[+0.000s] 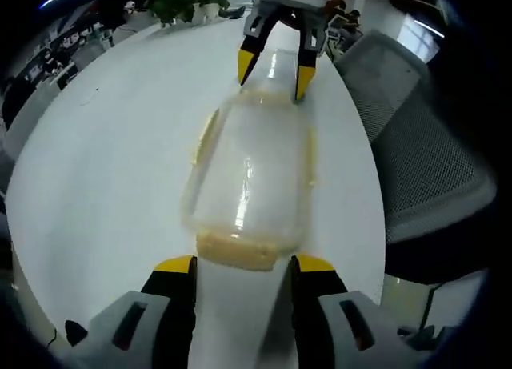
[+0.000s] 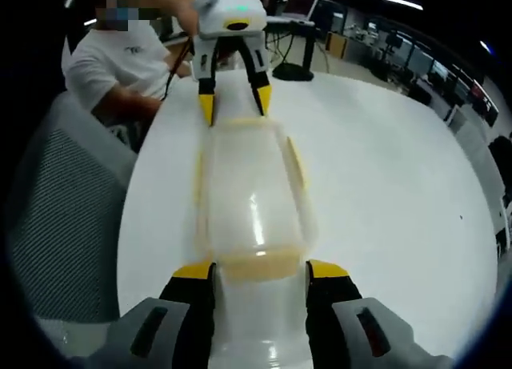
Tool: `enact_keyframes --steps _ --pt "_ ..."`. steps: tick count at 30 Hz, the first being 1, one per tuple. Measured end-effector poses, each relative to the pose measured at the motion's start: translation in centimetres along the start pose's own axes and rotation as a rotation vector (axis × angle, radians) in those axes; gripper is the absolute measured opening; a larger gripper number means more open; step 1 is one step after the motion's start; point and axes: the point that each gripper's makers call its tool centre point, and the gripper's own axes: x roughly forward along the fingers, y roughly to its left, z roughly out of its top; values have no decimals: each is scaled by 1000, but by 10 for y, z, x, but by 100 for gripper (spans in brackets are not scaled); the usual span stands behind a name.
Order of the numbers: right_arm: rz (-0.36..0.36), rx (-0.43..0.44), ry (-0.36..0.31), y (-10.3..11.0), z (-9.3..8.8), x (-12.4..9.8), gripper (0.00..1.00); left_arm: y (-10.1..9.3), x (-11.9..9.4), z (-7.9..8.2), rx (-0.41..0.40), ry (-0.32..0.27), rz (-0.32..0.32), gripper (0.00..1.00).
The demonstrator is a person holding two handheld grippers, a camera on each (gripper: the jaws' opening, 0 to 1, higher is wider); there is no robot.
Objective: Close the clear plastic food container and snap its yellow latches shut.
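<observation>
Lying lengthwise on the white table (image 1: 104, 169), the clear plastic food container (image 1: 250, 189) sits between the two hand-held grippers, one at each short end.

In the left gripper view, the left gripper (image 1: 242, 265) rises from 6 o'clock with its yellow-tipped jaws parted to roughly the container's width. The near yellow end latch (image 1: 240, 250) lies just beyond the tips, between them; whether the tips touch it cannot be told. The right gripper (image 1: 274, 71) enters at 12 o'clock, jaws open, its tips at the far end of the container. A grey mesh chair (image 1: 424, 169) stands at 3 o'clock beside the table, and potted plants (image 1: 188, 1) sit at 11 o'clock at the table's far edge.

In the right gripper view, the arrangement is seen from the opposite end. The right gripper (image 2: 261, 268) rises from 6 o'clock, jaws open about as wide as the container (image 2: 252, 197), with the end latch (image 2: 258, 265) between the tips. The left gripper (image 2: 234, 103) appears at 12 o'clock, jaws spread. This view adds a person in a white shirt (image 2: 108, 61) at 10 o'clock behind the left gripper, and a desk with a screen (image 2: 300, 1) at 1 o'clock.

Neither gripper has hold of anything visibly.

The lid sits on the container body. Yellow latches run along both long sides (image 1: 206, 137); whether they are snapped down is unclear through the blur. No contents are discernible through the clear walls.
</observation>
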Motion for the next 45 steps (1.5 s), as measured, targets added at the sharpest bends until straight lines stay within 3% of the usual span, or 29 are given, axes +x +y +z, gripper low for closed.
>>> enact_keyframes --steps 11,14,17,32,45 --pt "23 -43 55 2 -2 9 45 2 4 4 88 7 -12 46" --pt "29 -72 82 3 -5 11 40 2 4 5 97 6 -15 46" --pt "26 -89 89 4 -6 11 40 1 4 5 115 0 -23 39" --pt "17 -72 113 4 -6 12 38 0 3 5 114 -7 -29 38" --pt "36 -69 103 9 -4 8 39 -6 1 3 94 30 -12 37"
